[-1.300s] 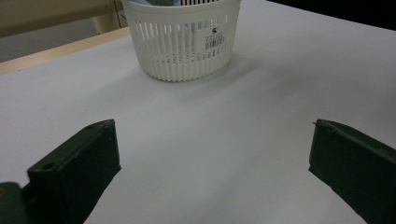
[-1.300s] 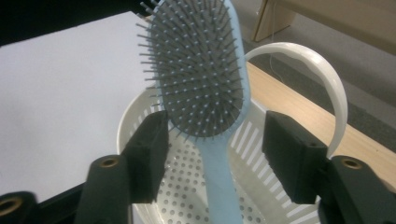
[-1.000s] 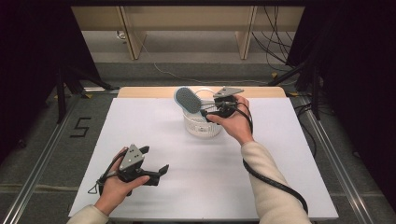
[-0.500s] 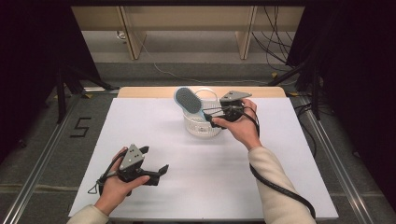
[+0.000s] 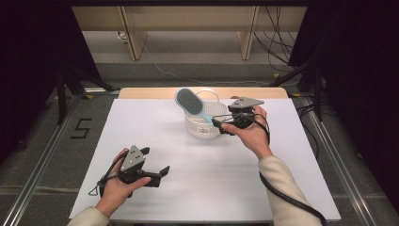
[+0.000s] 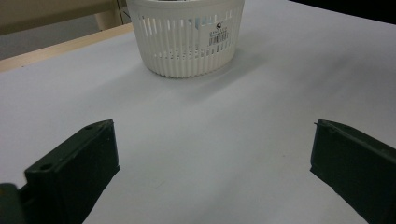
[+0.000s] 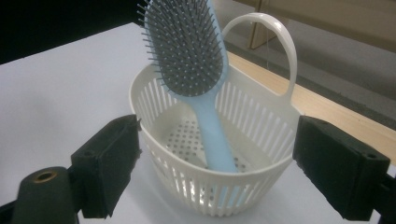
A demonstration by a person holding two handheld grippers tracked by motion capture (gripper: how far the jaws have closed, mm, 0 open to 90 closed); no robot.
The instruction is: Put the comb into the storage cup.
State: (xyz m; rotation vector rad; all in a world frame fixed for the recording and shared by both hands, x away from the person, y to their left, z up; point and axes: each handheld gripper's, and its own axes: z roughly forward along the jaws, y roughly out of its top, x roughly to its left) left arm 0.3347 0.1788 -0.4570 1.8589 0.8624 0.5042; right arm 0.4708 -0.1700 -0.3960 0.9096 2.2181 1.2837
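Observation:
A white slatted basket (image 5: 201,126) with a loop handle stands at the back middle of the white table. A light-blue hairbrush (image 7: 187,46) leans in it with its handle down and its grey bristle head (image 5: 187,100) sticking up to the left. My right gripper (image 5: 219,124) is just right of the basket and open. Its jaws have just been opening, and the pads (image 7: 112,163) press on nothing. The basket (image 7: 215,186) fills the space right in front of them. At the front left, my left gripper (image 5: 159,172) rests open and empty, with the basket (image 6: 187,42) well ahead of it.
The white table top (image 5: 282,165) spreads out around the basket. A wooden strip (image 5: 263,92) runs along its far edge. Metal rails (image 5: 42,160) flank both sides. The right gripper's cable (image 5: 282,193) trails along the person's right sleeve.
The right hand has drawn back to the right, away from the basket, and the hairbrush stays leaning in the basket. The left hand and its gripper have not moved.

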